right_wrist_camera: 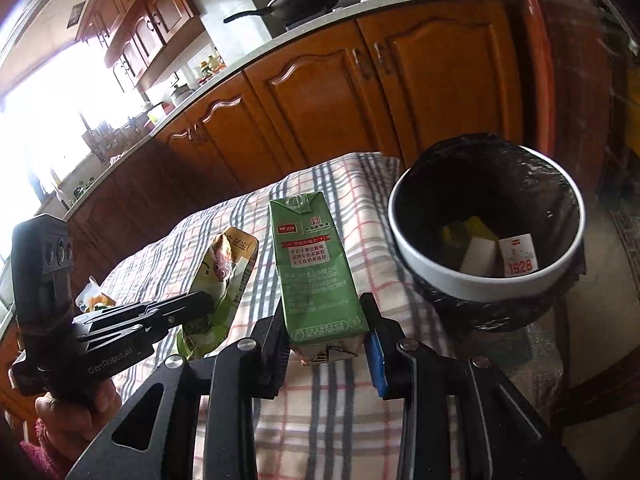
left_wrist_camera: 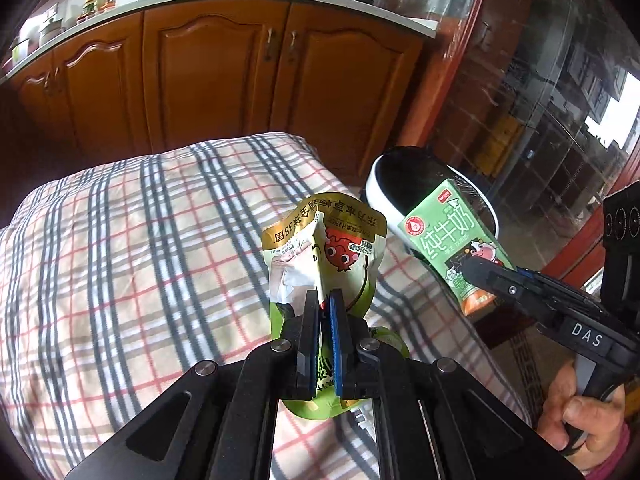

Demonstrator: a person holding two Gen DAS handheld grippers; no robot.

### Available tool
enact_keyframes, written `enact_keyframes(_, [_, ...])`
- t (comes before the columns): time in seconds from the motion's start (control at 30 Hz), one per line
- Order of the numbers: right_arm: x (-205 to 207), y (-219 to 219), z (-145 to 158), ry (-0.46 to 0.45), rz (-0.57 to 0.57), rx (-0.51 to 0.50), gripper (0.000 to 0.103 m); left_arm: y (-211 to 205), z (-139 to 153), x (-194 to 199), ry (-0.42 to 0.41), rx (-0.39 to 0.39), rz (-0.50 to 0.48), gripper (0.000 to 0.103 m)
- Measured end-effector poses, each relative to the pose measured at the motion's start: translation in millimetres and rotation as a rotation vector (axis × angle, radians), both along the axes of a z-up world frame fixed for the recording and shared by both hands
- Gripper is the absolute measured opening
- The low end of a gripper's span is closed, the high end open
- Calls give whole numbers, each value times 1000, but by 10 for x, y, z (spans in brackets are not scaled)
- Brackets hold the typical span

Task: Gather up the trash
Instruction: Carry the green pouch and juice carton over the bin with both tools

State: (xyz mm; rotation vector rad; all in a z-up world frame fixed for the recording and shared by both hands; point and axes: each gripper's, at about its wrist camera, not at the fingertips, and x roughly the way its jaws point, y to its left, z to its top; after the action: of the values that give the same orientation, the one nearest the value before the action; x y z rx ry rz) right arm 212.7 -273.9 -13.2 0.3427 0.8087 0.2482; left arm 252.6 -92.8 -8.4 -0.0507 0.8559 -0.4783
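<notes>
White bin (right_wrist_camera: 486, 280), black-lined, stands just beside the checked tablecloth (left_wrist_camera: 120, 240); milk carton (right_wrist_camera: 318, 276) is clamped low by the right gripper (right_wrist_camera: 326, 344), judged light, stiff-walled, crushable; snack pouch (left_wrist_camera: 324, 256) is pinched in the closed left gripper (left_wrist_camera: 325, 308), judged limp, slippery.

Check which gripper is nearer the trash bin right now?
Right. The right gripper, clamped on the milk carton, sits just beside the trash bin. The left gripper, holding the snack pouch, is farther off over the table.
</notes>
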Motion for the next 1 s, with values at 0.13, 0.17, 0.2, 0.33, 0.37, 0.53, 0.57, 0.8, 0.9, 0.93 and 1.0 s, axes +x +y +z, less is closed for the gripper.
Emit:
enact_keyframes(0.13, [-31,-153,41,-8,-32,-13,32,-126,-17,85,-1,1,-21,3])
enact_keyframes(0.17, [-34,-195,50,-9,-43,-14,32,-164,-15,108,1,-1,-29,3])
enact_keyframes(0.2, [-36,-265,52,-10,-49,-16,32,-198,-8,115,1,-4,-36,3])
enact_keyframes(0.33, [-36,-438,81,-13,-87,-36,32,-330,-15,246,2,-12,-63,3])
enact_keyframes(0.37, [-27,-480,85,-13,-96,-41,32,-368,-7,275,3,-15,-69,3])
enact_keyframes(0.53, [74,-690,82,-1,-139,-61,32,-580,42,445,0,-15,-107,3])
enact_keyframes(0.57, [93,-727,84,0,-146,-65,32,-619,51,476,-3,-13,-113,3])
enact_keyframes(0.8, [182,-925,96,2,-177,-88,32,-881,94,655,-9,0,-144,3])
enact_keyframes(0.9, [219,-994,93,6,-185,-95,32,-993,112,745,-5,-3,-157,3])
enact_keyframes(0.93, [236,-1018,89,9,-188,-96,32,-1022,116,774,-4,-2,-158,3])
enact_keyframes(1.0, [278,-1055,79,12,-191,-98,32,-1107,123,843,-2,2,-167,3])
